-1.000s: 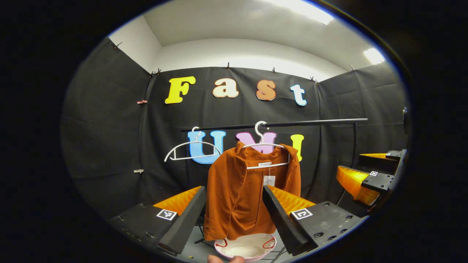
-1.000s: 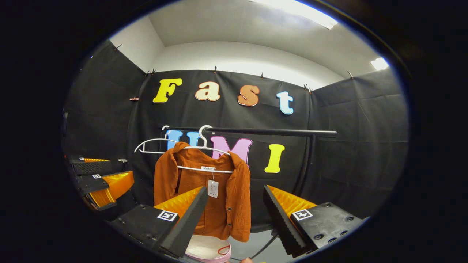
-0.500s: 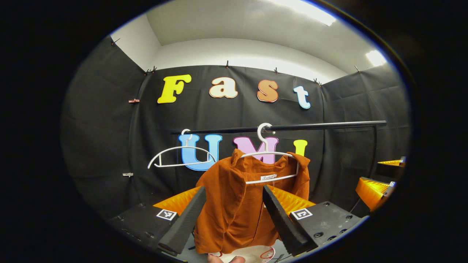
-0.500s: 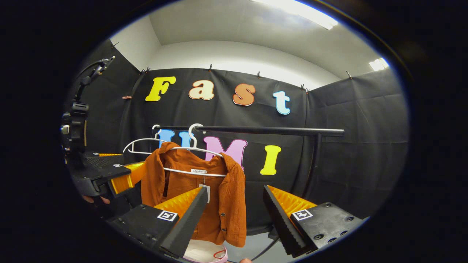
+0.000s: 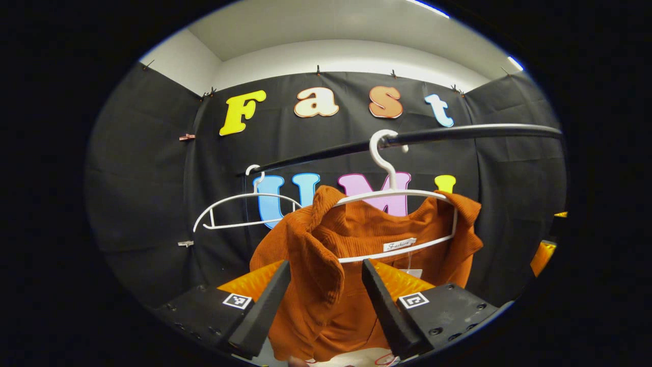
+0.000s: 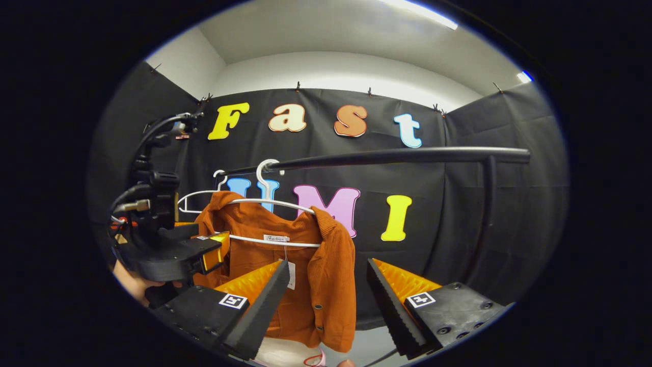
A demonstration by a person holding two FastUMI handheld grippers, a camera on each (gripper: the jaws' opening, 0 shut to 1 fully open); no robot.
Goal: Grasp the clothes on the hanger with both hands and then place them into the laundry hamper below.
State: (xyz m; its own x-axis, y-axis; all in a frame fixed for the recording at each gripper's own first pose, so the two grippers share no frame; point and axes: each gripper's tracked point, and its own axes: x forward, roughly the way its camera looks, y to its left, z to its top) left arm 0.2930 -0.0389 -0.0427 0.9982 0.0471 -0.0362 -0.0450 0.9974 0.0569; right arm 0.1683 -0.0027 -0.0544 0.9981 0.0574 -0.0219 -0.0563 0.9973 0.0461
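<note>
Corduroy-like ribbed cloth hangs between the fingers of my left claw [image 5: 322, 300], which stands wide open with nothing gripped; the garment's left collar and shoulder lie in the gap, but I cannot tell whether either finger touches the fabric. My right claw [image 6: 326, 300] is also spread wide and empty, its gap aimed at the front edge of the rust-orange jacket [image 6: 310, 275] near the buttons, with clear space on its right side. In the right gripper view I see my left claw [image 6: 206, 252] close beside the jacket's other shoulder, a hand [image 6: 133, 282] gripping its body.

Outward from the claws, the jacket sits on a white hanger [image 5: 395, 196], hooked over a black rail [image 5: 458, 133]. A second white hanger [image 5: 239, 206], bare, hangs on the rail beside it. Below the hem I catch a pale rim with a red mark, which I take for the laundry hamper [image 6: 285, 356], directly under the garment.

I judge the jacket light, soft and floppy: it will sag and fold wherever I pinch it, and a shallow bite on one layer could slip. The hanger is stiff and may swing or come along. I would take hold at the two shoulders, just below the hanger's arms, where the cloth is doubled at the seam, then lift it clear.
</note>
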